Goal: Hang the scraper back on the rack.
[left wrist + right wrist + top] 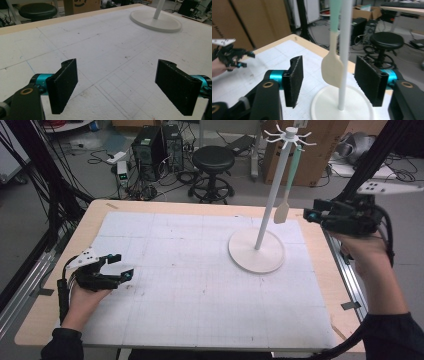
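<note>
One white gridded table [190,285], cluttered room.

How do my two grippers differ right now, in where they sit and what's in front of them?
The left gripper sits low over the white mat, with bare mat between its jaws. The right gripper is held higher at the table's right edge, its jaws lined up on the hanging spatula and the stand's pole, touching neither. Both are open and hold nothing.

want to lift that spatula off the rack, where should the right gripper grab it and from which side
Probably the handle just above the cream blade, on the spatula. It hangs straight down from a hook on the white stand, its blade close beside the pole. Come in level from the right gripper, which is open and faces it, closing across the narrow handle rather than the wide blade.
</note>
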`<state>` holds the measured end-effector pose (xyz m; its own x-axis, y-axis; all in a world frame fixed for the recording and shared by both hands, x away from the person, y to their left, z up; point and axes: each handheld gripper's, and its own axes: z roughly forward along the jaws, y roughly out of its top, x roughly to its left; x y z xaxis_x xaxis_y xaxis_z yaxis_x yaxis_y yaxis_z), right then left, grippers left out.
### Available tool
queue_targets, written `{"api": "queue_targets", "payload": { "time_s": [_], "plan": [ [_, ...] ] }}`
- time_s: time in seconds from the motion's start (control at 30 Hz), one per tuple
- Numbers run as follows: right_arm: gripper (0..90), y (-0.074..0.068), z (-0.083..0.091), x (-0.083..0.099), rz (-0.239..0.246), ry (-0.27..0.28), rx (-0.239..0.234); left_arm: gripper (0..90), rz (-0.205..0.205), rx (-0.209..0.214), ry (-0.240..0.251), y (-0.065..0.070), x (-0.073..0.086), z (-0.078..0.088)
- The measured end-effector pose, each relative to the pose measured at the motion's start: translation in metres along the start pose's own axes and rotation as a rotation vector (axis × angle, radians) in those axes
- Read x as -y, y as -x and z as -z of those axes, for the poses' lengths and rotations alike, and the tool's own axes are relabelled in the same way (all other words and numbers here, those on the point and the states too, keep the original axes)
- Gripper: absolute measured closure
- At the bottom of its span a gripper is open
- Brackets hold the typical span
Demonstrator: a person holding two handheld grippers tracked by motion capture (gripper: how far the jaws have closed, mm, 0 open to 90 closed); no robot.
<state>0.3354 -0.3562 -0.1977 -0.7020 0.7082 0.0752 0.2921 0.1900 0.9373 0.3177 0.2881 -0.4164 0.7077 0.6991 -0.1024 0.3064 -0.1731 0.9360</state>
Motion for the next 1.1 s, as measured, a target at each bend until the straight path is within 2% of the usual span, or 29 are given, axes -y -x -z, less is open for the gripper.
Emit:
{"api": "queue_targets", "payload": {
  "time_s": [0.07, 0.17, 0.2, 0.23, 0.27, 0.47, 0.53, 0.57, 0.6, 0.67, 0.77, 0.83, 1.1],
  "plan": [
    [35.2, -0.001, -0.004, 0.007, 0.006, 0.004, -0.011, 18.9, 0.0, 0.001, 0.0, 0.0, 0.0, 0.0],
    [28.0, -0.007, -0.02, 0.037, 0.013, 0.014, -0.064, 18.9, 0.003, 0.002, 0.002, 0.0, 0.0, -0.001],
    [28.0, -0.007, -0.02, 0.037, 0.013, 0.014, -0.064, 18.9, 0.003, 0.002, 0.002, 0.0, 0.0, -0.001],
    [26.7, -0.008, -0.024, 0.046, 0.009, 0.014, -0.075, 18.9, 0.004, 0.001, 0.003, 0.0, 0.0, -0.001],
    [23.4, -0.01, -0.032, 0.063, 0.009, 0.012, -0.086, 18.9, 0.001, 0.002, 0.003, 0.0, 0.0, -0.001],
    [19.5, -0.015, -0.054, 0.11, 0.018, -0.008, -0.095, 18.4, -0.006, -0.007, -0.018, 0.001, 0.001, -0.006],
    [18.8, -0.015, -0.057, 0.117, 0.015, -0.011, -0.091, 18.4, -0.006, -0.016, -0.029, 0.001, 0.002, -0.007],
    [18.1, -0.015, -0.063, 0.13, -0.005, -0.017, -0.092, 18.1, -0.008, -0.019, -0.035, 0.001, 0.002, -0.008],
    [18.1, -0.015, -0.063, 0.13, -0.005, -0.017, -0.092, 18.1, -0.008, -0.023, -0.042, 0.001, 0.003, -0.008],
    [17.4, -0.016, -0.07, 0.145, -0.022, -0.031, -0.085, 17.8, -0.006, -0.032, -0.049, 0.001, 0.004, -0.009],
    [17.1, -0.016, -0.075, 0.157, -0.034, -0.059, -0.074, 17.3, 0.001, -0.051, -0.06, 0.001, 0.006, -0.009],
    [17.1, -0.016, -0.076, 0.16, -0.029, -0.06, -0.068, 17.3, 0.007, -0.06, -0.069, 0.0, 0.008, -0.009],
    [17.1, -0.013, -0.081, 0.179, -0.061, -0.067, -0.042, 16.5, 0.026, -0.11, -0.121, 0.002, 0.016, -0.009]
  ]
}}
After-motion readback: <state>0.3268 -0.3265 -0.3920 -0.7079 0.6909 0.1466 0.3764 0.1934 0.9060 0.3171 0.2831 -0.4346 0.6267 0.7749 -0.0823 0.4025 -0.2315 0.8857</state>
